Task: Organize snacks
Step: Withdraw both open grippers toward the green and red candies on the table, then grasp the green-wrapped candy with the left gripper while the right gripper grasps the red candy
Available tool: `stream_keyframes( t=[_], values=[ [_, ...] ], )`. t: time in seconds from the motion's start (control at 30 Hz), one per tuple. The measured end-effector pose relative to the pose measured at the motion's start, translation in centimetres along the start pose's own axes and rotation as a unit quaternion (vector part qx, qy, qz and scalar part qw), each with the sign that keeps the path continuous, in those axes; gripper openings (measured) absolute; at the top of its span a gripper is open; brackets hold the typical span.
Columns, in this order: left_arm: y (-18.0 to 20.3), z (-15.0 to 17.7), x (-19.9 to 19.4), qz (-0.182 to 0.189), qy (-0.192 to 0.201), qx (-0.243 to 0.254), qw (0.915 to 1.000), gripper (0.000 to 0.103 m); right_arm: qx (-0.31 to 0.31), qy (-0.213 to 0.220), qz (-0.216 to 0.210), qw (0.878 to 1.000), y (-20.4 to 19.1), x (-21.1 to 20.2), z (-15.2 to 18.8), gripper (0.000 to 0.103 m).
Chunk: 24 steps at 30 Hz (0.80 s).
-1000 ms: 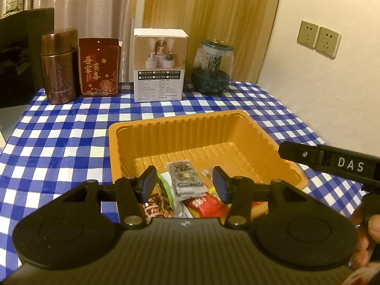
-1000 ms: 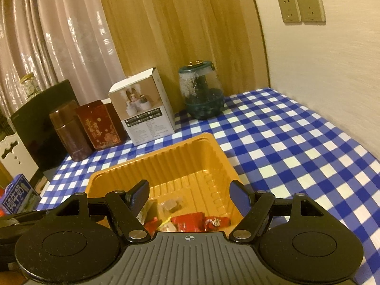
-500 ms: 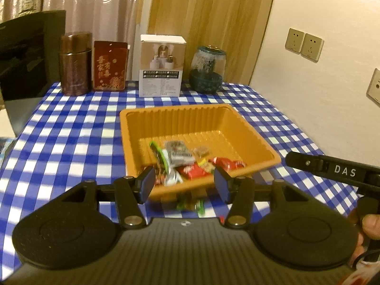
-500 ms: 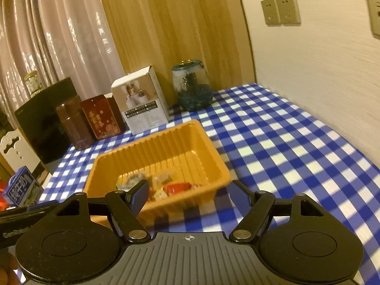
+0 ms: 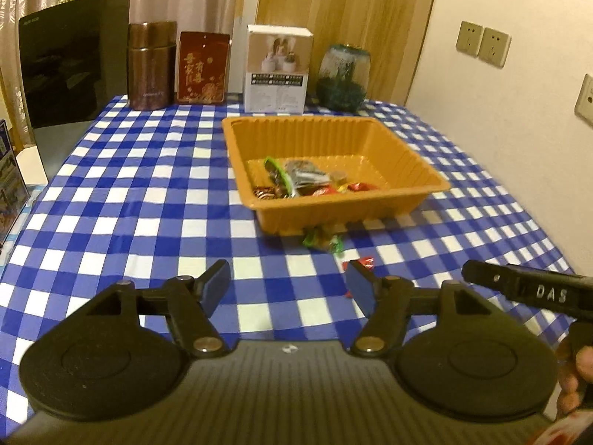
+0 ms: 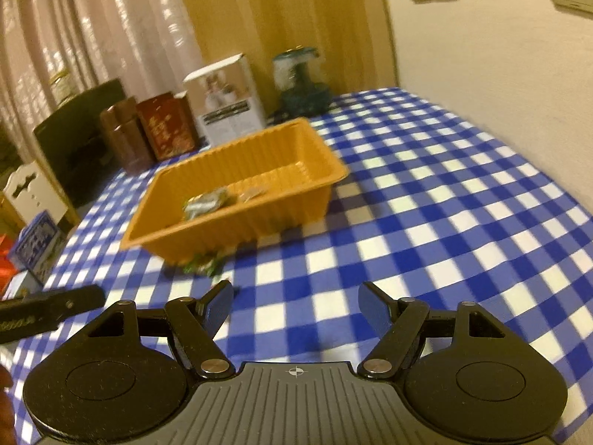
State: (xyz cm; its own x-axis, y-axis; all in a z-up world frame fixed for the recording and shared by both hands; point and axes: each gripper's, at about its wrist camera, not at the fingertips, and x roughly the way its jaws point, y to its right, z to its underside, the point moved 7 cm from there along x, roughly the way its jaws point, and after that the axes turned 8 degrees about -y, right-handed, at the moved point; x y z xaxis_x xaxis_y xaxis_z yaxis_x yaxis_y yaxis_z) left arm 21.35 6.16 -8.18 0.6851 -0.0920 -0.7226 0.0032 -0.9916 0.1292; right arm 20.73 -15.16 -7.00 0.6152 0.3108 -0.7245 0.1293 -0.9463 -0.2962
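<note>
An orange plastic tray (image 5: 426, 170) (image 6: 318, 159) sits on the blue checked tablecloth with several wrapped snacks (image 5: 300, 180) (image 6: 205, 202) piled at its near end. A green-wrapped snack (image 5: 321, 239) (image 6: 202, 265) lies on the cloth against the tray's near wall, and a small red wrapper (image 5: 365, 261) lies just in front of it. My left gripper (image 5: 287, 287) hovers over the cloth short of the tray, its jaws opening with nothing between them. My right gripper (image 6: 296, 306) stands open and empty, also short of the tray.
Along the back edge stand a brown canister (image 5: 151, 65), a red box (image 5: 202, 68), a white carton (image 5: 278, 70) and a glass jar with a dark base (image 5: 343, 76). A black appliance (image 5: 70, 59) is at the far left. A pale wall bounds the right side.
Both grippers have drawn back from over the tray, which now looks farther away. The left jaws have spread wider. Loose snacks in front of the tray have come into view.
</note>
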Motion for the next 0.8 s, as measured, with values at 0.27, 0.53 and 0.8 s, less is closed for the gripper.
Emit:
stream_keyframes(
  t=[0.27, 0.53, 0.8],
  values=[
    [-1.8, 0.5, 1.8, -0.003, -0.01, -0.02, 0.9998, 0.066, -0.046, -0.013, -0.027, 0.998, -3.5, 3.4, 1.3, 0.074],
    [-2.6, 0.3, 3.4, 0.007, -0.017, -0.033, 0.9993, 0.066, -0.089, -0.021, -0.032, 0.995, -6.1, 7.2, 1.1, 0.054],
    [-2.2, -0.2, 4.7, 0.013, -0.019, -0.029, 0.9993, 0.066, -0.123, -0.03, -0.013, 0.992, -7.7, 9.8, 1.2, 0.041]
  ],
)
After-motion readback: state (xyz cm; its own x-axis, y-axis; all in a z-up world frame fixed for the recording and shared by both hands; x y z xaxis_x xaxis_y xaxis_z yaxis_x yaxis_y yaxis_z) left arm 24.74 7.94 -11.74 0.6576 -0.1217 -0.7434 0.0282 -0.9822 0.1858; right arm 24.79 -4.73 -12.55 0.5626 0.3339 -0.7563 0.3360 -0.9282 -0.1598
